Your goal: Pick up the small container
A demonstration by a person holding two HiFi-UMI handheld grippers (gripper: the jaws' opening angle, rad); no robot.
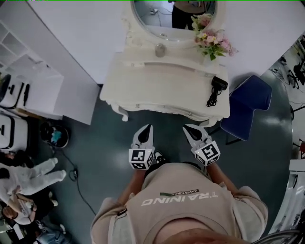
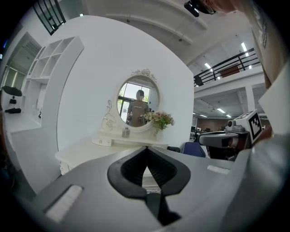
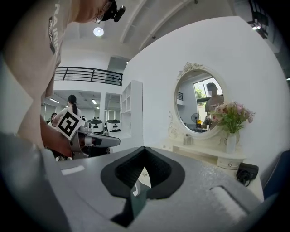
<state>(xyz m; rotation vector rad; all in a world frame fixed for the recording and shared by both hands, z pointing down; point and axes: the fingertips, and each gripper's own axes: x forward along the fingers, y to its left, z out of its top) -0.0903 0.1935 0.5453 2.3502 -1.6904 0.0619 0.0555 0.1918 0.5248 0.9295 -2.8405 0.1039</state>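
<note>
Approach phase, by the look of it. Nothing was in hand. The left gripper (image 1: 148, 127) and right gripper (image 1: 188, 127) hung side by side in front of the person's chest, short of the white counter (image 1: 157, 90), both pointing toward it. Each gripper's own view showed its jaws pressed together at the tips with nothing between them: both closed, both empty.

The small container (image 1: 160, 50) stood upright on the raised ledge at the back of the counter, just under the oval mirror (image 1: 162, 14). The flowers (image 1: 212, 40) were off to its right, and the hair dryer (image 1: 218, 85) lay near the counter's right edge, well apart from it. A blue chair (image 1: 248, 107) sat beside that corner.

Well apart from the target, then. The next move would likely call for carrying one gripper forward across the bare counter top and spreading its jaws before arrival. It would then line them up on either side of the container, low enough to clear the mirror frame behind it.
</note>
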